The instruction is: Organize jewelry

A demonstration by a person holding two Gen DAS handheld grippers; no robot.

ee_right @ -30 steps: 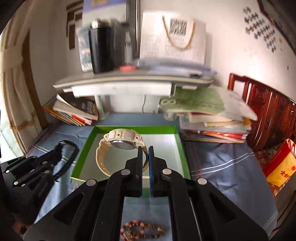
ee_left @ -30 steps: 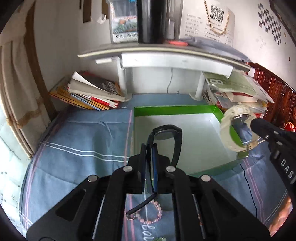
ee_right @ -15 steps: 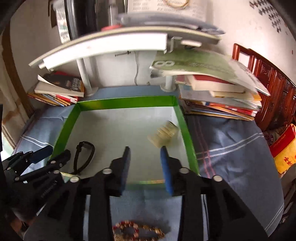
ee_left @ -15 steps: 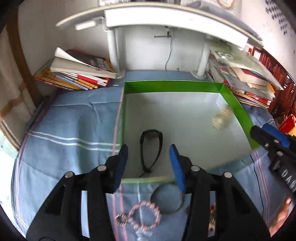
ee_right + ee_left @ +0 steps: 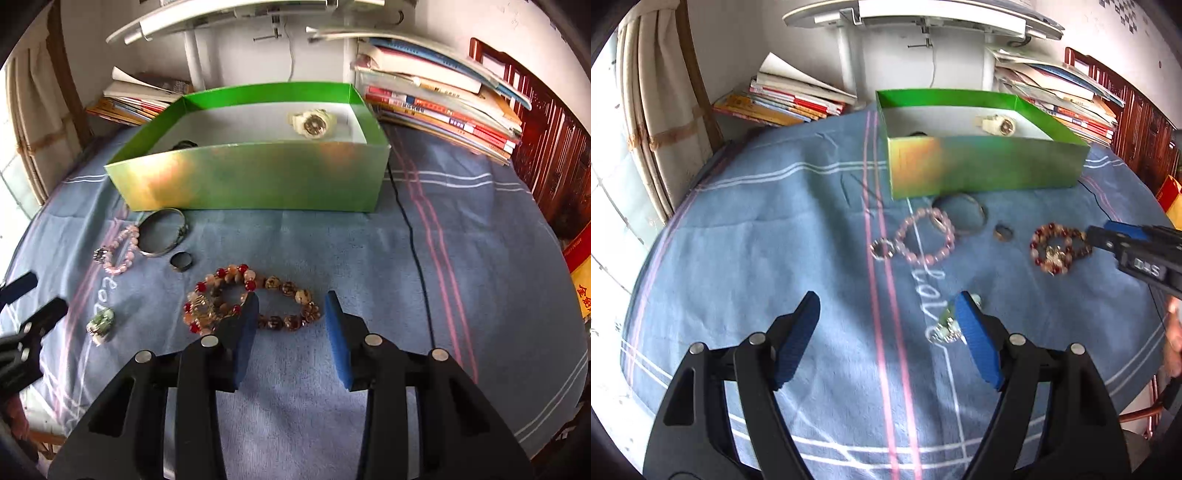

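Both watches (image 5: 313, 124) now boxed, jaws opened

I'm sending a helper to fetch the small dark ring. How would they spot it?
Start at the green box on the blue cloth. In front of its left end lies a silver bangle; the small dark ring lies just right of it, plain and beadless, smaller than every bracelet around it.
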